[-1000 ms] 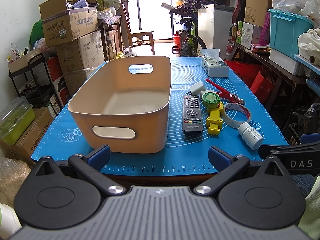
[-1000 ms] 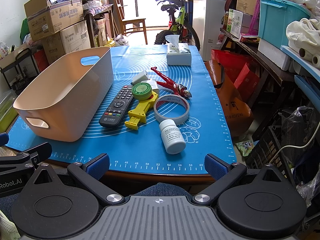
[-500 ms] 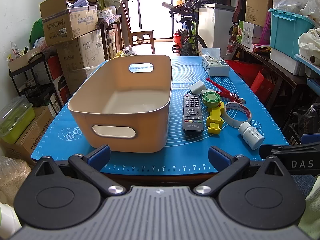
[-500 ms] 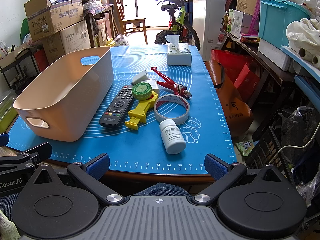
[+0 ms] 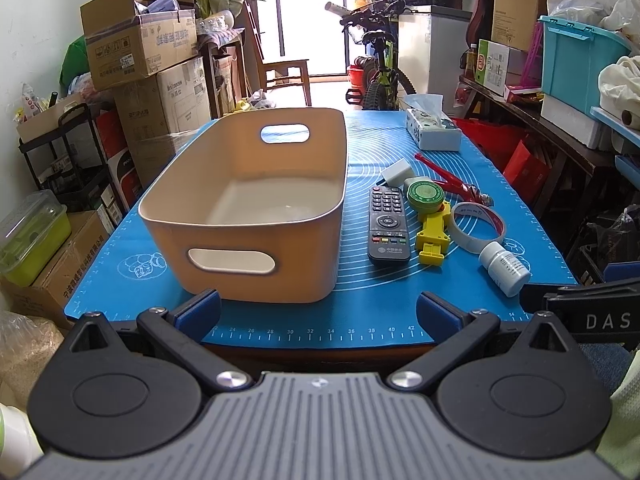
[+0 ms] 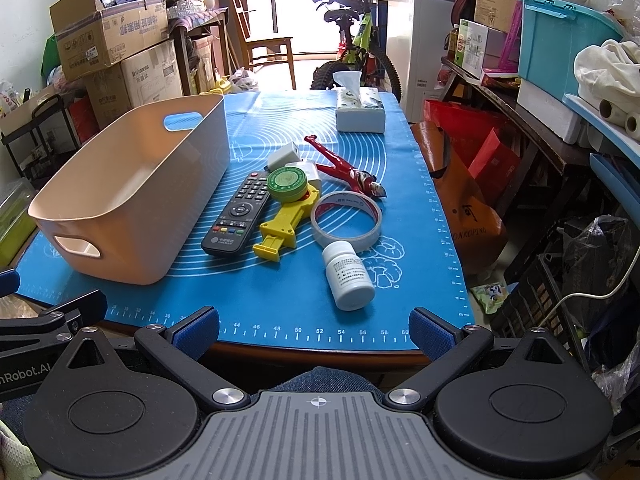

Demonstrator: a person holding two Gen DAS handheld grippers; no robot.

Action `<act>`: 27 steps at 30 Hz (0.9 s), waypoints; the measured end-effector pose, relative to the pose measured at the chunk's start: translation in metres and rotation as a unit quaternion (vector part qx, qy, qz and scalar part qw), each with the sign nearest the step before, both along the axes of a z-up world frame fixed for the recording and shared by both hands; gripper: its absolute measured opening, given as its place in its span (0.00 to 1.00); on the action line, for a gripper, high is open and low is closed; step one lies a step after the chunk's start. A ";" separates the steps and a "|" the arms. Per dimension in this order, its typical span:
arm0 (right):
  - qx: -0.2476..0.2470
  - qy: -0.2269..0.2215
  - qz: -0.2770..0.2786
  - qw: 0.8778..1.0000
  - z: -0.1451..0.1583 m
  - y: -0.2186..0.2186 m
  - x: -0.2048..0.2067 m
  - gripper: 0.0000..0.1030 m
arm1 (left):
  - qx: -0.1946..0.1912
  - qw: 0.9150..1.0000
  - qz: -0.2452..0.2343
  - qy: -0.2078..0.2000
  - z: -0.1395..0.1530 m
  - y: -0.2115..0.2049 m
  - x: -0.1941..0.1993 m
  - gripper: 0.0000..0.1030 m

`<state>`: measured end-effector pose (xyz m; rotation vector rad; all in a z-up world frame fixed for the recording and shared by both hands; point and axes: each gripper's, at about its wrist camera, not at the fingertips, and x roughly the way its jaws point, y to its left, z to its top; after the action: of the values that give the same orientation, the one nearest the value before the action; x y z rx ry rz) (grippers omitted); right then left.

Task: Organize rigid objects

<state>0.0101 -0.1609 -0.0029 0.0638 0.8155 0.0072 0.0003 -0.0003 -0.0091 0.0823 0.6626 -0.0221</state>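
Beige bin (image 5: 256, 216) sits empty on the blue mat (image 5: 360, 280), left half of the table, handle cut-outs at its near and far ends. Loose items cluster just to its 3 o'clock. Black remote (image 5: 389, 224) lies nearest the bin, lengthwise. Beside it, a yellow tool (image 6: 284, 228) with a green round tin (image 6: 287, 184) resting on its far end. White adapter (image 6: 283, 155) at the cluster's 12 o'clock; red figure (image 6: 347, 172) at 1 o'clock, lying flat. Tape roll (image 6: 346, 221) flat on the mat, touching the yellow tool's side. White pill bottle (image 6: 349, 276) on its side at 5 o'clock of the cluster, closest to my right claw. Tissue box (image 6: 360, 110) far back on the mat.

My left gripper (image 5: 320, 312) hovers off the near table edge facing the bin, jaws spread wide, holding nothing. My right gripper (image 6: 316, 326) likewise spread and empty, facing the bottle
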 end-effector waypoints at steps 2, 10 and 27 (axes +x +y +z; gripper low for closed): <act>0.007 -0.007 -0.004 1.000 0.005 -0.002 -0.002 0.97 | -0.002 1.000 0.002 0.001 0.001 0.003 0.002 1.00; 0.023 -0.016 0.000 1.000 0.027 -0.007 0.007 0.97 | -0.006 1.000 0.010 -0.009 0.032 0.017 0.013 1.00; 0.030 -0.004 -0.010 1.000 0.038 -0.024 0.080 0.97 | 0.015 0.999 0.038 0.035 0.072 0.087 0.112 1.00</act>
<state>0.0898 -0.1850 0.0354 0.1280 0.8070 0.0120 0.1125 0.0867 0.0629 0.0858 0.7358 0.0583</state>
